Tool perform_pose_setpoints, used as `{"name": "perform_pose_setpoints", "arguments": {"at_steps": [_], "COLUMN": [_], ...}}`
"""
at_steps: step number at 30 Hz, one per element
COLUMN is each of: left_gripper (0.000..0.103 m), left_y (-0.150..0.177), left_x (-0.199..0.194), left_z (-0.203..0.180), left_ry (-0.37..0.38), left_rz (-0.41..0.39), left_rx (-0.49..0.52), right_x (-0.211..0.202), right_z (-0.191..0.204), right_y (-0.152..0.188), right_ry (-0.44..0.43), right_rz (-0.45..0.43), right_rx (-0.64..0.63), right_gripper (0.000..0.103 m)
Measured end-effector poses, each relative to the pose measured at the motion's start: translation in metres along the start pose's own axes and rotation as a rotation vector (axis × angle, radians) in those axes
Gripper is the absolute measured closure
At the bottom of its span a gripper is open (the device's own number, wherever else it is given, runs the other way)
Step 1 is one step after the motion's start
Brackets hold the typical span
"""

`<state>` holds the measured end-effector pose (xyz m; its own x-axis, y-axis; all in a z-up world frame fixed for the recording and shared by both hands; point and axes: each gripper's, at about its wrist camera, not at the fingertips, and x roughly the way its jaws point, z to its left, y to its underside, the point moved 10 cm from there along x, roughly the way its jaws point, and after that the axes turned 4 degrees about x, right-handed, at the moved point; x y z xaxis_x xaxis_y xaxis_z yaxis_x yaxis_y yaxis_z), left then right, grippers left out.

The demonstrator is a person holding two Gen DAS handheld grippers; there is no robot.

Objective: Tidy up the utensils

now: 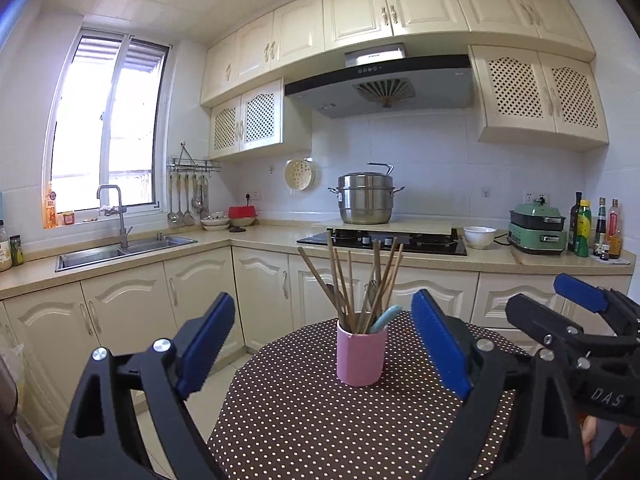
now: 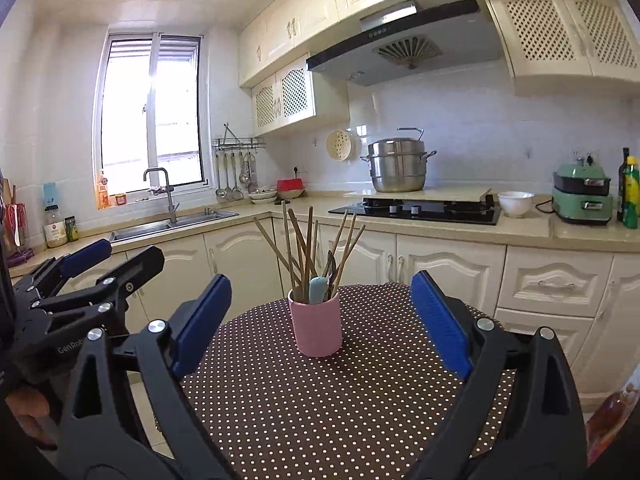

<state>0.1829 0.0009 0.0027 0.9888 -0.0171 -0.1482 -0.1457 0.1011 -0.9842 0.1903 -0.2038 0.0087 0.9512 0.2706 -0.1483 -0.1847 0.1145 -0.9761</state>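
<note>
1. While both claws stand spread wide with nothing between the blue pads, no utensil is held: the left claw [image 1: 324, 340] and the right claw [image 2: 320, 324] are each poised short of the cup, clear of it.
2. Just ahead of them, a pink cup [image 1: 362, 354] is seen upright on the dotted bench [image 1: 320, 420], well in from its edge.
3. Inside the cup, a fan of wooden chopsticks [image 1: 352, 284] is gathered, along with a pale blue handle [image 1: 385, 317] and what appear to be dark metal utensils, too small to be told apart.
4. No loose utensil is visible on the bench, so the sorting step is judged finished or nearly so.
5. If anything is called for next, it is judged to be a check for strays, or a gentle straightening of the splayed sticks without the cup being tipped.
</note>
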Motion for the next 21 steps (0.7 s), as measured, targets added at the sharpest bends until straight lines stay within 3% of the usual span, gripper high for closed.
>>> {"name": "perform_pose_setpoints", "arguments": {"at_steps": [12,21], "left_gripper": [0.012,0.012], "left_y": [-0.016,-0.018], "left_x": [-0.058,-0.069], "left_z": [0.001,0.008], "left_ry": [0.007,-0.007], "left_rz": [-0.059,-0.061], "left_rx": [-0.021,-0.036], "right_x": [-0.051,-0.064], "right_z": [0.016,0.024], "right_y": [-0.013,-0.018], "right_ry": [0.034,0.047], "right_rz": [-0.066,-0.091], "right_rx": [-0.02,-0.053], "right_gripper": [0.01,0.01]}}
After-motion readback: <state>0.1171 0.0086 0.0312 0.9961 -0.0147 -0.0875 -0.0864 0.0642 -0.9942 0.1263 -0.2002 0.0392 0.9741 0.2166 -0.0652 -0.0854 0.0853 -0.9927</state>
